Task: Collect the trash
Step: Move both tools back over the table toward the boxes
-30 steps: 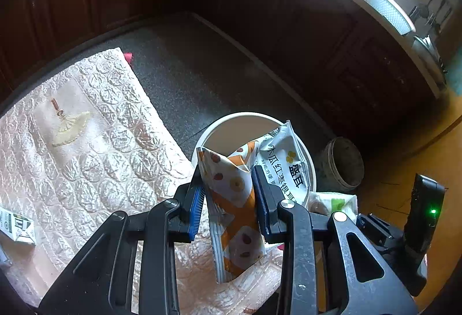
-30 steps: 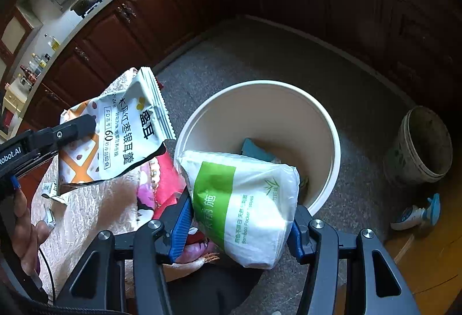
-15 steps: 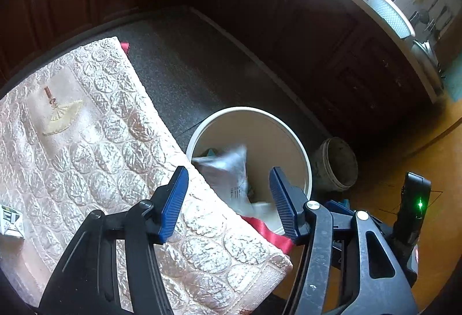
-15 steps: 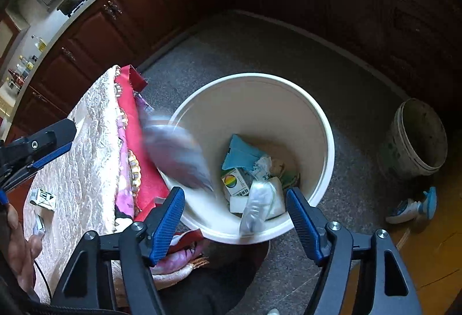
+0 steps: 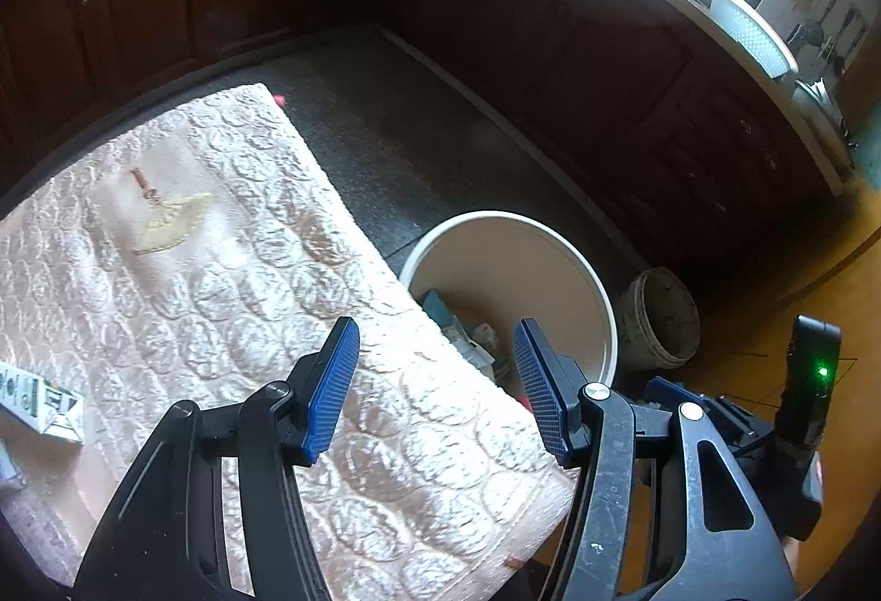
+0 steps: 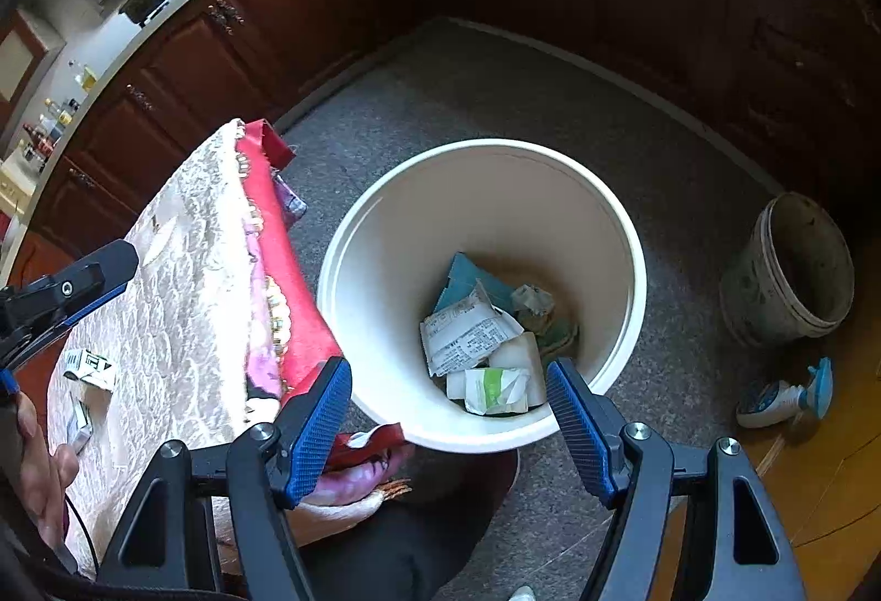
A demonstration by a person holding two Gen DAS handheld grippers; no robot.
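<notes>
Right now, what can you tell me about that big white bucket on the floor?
The white bucket is round, smooth and looks like plastic, with a rolled rim and cream inner walls. It stands upright and lidless on the speckled grey floor, close beside the cloth-covered table. At its bottom lie crumpled wrappers: a printed white packet, a green-and-white tissue pack and a teal scrap. Nothing grips it; the open right gripper hovers above its near rim.
</notes>
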